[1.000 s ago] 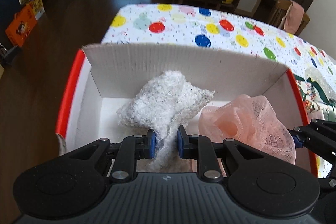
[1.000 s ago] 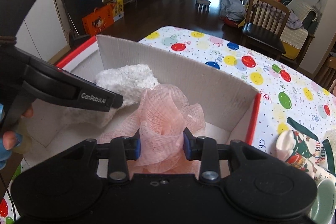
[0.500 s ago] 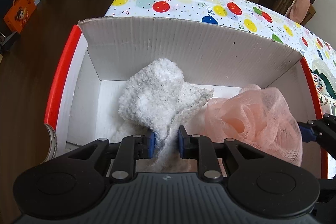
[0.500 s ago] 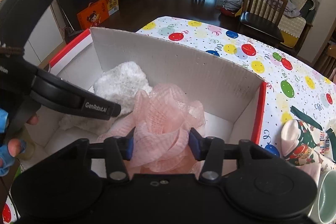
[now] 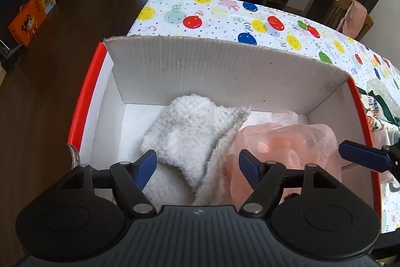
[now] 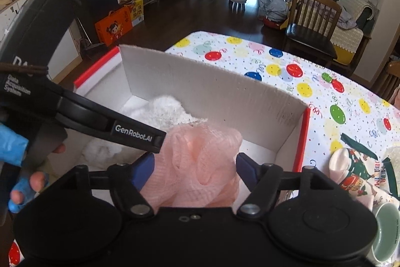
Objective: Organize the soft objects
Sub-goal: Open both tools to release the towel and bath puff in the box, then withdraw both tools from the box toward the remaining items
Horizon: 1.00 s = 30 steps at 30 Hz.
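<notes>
— What can't you make out from the left wrist?

— Your gripper's body hides the near end of the white fluffy cloth (image 5: pixel 190 131) below the jaws, and the box (image 5: pixel 225 66) floor there too.

— And from the right?

— The left gripper (image 6: pixel 140 137) crosses left of your jaws and covers part of the cloth. The green cup (image 6: pixel 386 229), right of the jaws, is cut off by the edge.
</notes>
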### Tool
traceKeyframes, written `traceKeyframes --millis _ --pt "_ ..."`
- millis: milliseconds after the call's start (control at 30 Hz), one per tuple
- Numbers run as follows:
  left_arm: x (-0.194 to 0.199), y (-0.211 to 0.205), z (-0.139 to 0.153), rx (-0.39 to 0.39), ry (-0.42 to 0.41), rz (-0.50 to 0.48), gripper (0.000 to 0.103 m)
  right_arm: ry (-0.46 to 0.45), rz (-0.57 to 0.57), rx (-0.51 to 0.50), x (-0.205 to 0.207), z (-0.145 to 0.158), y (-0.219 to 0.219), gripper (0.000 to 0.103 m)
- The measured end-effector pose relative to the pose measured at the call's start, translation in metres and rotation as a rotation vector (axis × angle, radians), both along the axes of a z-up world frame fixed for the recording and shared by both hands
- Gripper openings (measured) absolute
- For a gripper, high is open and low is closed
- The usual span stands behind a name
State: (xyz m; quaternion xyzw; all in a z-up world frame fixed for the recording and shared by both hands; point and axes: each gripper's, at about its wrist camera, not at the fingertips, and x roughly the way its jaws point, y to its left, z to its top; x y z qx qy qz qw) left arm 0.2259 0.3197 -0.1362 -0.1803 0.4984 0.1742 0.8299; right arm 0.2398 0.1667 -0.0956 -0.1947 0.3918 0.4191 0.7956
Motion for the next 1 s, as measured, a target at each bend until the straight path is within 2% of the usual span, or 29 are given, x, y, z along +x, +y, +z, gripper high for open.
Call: traceKeyframes --millis 167,400,800,1000 --pt "-0.006 -0.006 0.015 0.018 -0.031 -0.016 0.072 -0.011 0.002 0.037 -0.005 0.017 -0.012 0.078" --pt "-0.022 -0.023 0.050 0.051 -0.121 -0.062 0.072 -0.010 -0.012 0.121 -0.010 0.047 -0.042 0.085" --pt "-0.052 -0.072 0.106 0.105 -0.278 -0.176 0.072 -0.027 -0.083 0.274 -0.020 0.090 -0.119 0.088" --pt "-0.062 -0.105 0.126 0.109 -0.358 -0.237 0.077 -0.065 -0.143 0.327 -0.024 0.104 -0.161 0.092"
